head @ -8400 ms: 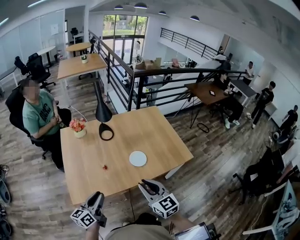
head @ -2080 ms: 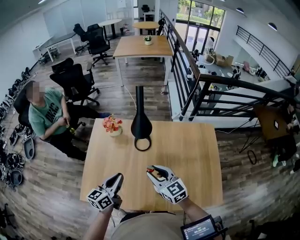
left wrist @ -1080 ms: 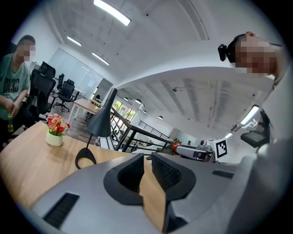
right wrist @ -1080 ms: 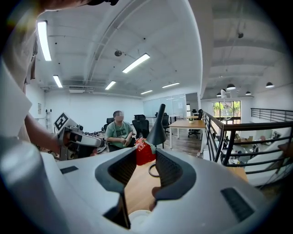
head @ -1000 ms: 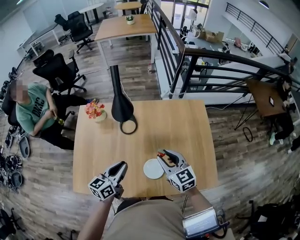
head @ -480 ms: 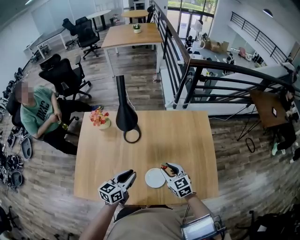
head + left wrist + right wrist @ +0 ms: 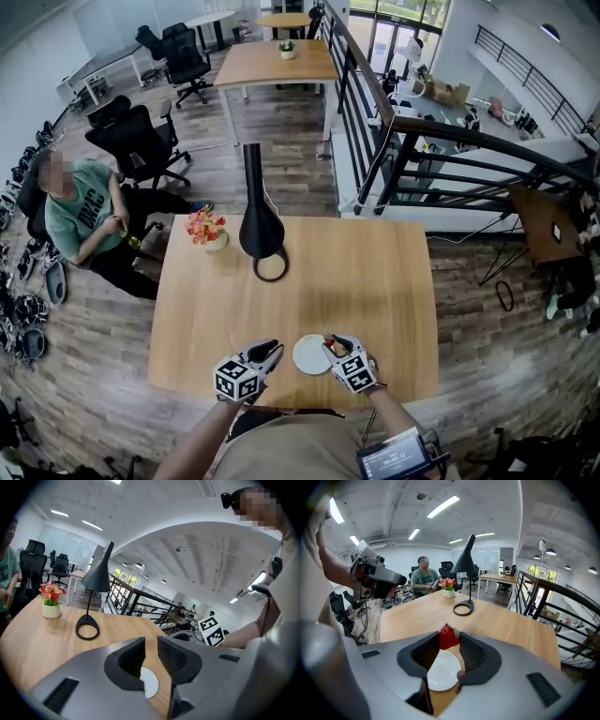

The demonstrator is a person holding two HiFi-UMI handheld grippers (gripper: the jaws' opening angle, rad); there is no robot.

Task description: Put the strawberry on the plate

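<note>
Since the frame half a second back, both tongs have come down closer to the light wooden worktop, and the left tongs have just been opening. The right tongs pinch the small red strawberry at the jaw tips, their jaws part-way apart around it. The strawberry sits over the right rim of the round white plate; I cannot tell if it touches. The left tongs stand narrowly apart with nothing gripped, just left of the plate. The black ring-base lamp and the small flower pot stand at the far side, well apart from the plate.
</note>
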